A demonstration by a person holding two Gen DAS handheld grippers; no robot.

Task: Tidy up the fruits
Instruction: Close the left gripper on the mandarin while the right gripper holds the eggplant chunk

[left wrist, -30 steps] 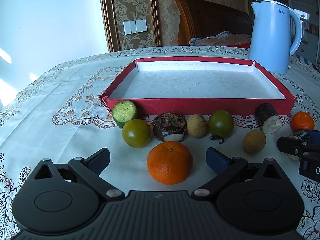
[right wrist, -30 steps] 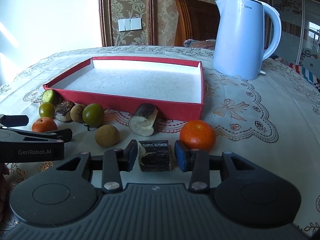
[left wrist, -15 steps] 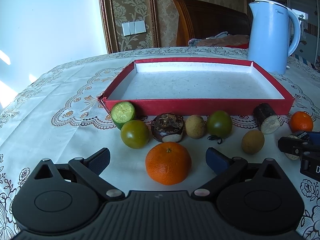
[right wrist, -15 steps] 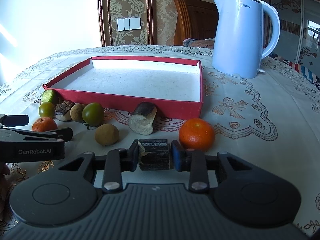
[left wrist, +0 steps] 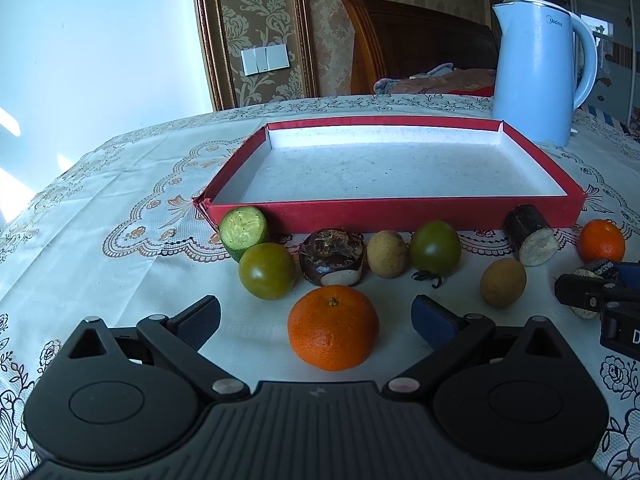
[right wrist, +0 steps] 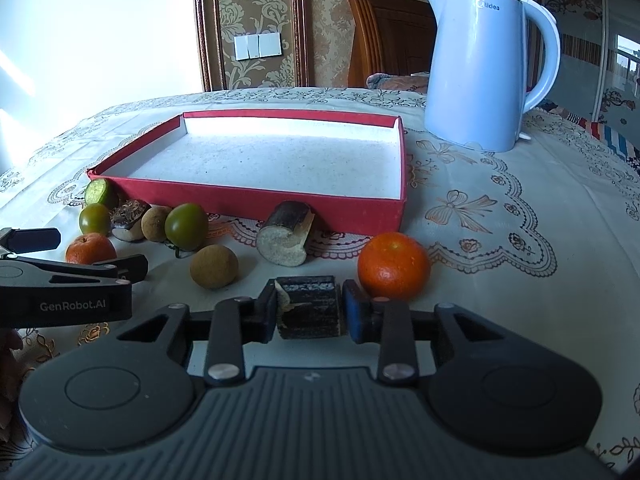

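Note:
A red tray (left wrist: 392,212) (right wrist: 256,196) with a white floor stands on the table, nothing in it. My left gripper (left wrist: 316,320) is open around an orange (left wrist: 333,327), not touching it. My right gripper (right wrist: 308,308) is shut on a dark sugarcane piece (right wrist: 308,306), low over the cloth. It shows at the right edge of the left wrist view (left wrist: 592,276). In front of the tray lie a cucumber piece (left wrist: 243,231), two green tomatoes (left wrist: 267,271) (left wrist: 435,246), a water chestnut (left wrist: 333,256), two longans (left wrist: 387,253) (left wrist: 503,282), another sugarcane piece (left wrist: 530,234) and a second orange (right wrist: 394,266).
A pale blue kettle (right wrist: 484,68) stands behind the tray's right corner. A wooden chair (left wrist: 416,40) is behind the table. The lace tablecloth (right wrist: 500,220) stretches to the right of the tray.
My right gripper has closed on the dark sugarcane piece and raised it slightly. My left gripper has stayed open around the orange, with only a slight shift of view.

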